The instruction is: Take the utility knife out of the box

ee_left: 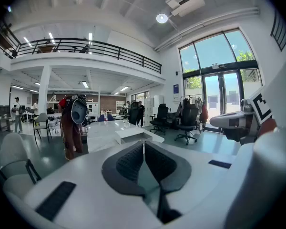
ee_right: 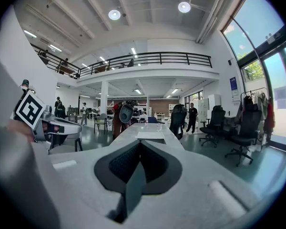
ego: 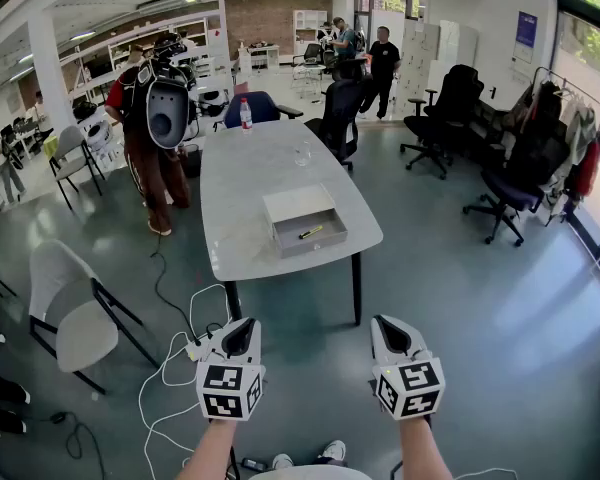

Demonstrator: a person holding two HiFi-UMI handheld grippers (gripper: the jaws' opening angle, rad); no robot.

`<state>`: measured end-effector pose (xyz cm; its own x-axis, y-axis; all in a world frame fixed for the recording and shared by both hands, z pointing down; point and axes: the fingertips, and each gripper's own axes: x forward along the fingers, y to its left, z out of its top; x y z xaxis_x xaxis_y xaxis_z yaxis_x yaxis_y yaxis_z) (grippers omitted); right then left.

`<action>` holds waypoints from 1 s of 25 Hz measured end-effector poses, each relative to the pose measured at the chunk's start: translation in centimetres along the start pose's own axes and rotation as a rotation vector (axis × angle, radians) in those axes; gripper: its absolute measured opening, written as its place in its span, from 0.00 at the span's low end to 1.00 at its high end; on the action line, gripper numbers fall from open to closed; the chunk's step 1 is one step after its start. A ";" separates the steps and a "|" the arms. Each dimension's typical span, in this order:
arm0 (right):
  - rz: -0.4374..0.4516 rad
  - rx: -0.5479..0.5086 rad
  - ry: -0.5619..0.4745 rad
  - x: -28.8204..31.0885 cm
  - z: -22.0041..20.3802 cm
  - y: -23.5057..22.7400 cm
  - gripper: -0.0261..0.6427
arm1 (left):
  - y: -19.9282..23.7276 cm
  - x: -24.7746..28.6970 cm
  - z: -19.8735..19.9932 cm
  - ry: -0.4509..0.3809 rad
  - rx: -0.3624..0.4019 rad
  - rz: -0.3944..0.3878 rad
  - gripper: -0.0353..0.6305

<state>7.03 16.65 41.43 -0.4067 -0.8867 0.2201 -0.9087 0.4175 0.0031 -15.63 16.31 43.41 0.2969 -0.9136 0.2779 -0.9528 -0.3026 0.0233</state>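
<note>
Small, indistinct utility knife (ego: pixel 311 232) in box (ego: pixel 316 247)

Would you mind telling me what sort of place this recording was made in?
Probably an open-plan office or lab: a long white table, black swivel chairs beside it, and a railed mezzanine overhead.

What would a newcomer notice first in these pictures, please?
Most likely the long pale table mid-frame in the head view, with an open box near its front end and a yellow utility knife lying inside. Next, the left gripper and right gripper, both shut and empty, side by side in the foreground, short of the table. A person stands beside the table's left edge.
</note>
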 end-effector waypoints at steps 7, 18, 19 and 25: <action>0.027 -0.002 0.001 0.8 0.0 -2.1 0.05 | -1.2 2.0 0.3 -0.001 -0.005 0.004 0.08; 0.092 -0.004 0.004 2.0 -0.8 -6.4 0.05 | -5.4 5.9 1.1 -0.017 -0.016 0.008 0.09; 0.095 -0.007 0.004 2.1 -0.8 -6.7 0.05 | -5.8 6.3 1.3 -0.020 -0.013 0.009 0.08; 0.107 -0.007 -0.008 2.9 -0.4 -8.7 0.05 | -7.0 8.1 2.0 -0.039 -0.004 0.016 0.09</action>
<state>13.80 10.50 42.46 -0.5021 -0.8385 0.2117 -0.8593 0.5113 -0.0128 -6.41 10.48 43.58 0.2837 -0.9283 0.2403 -0.9577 -0.2869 0.0225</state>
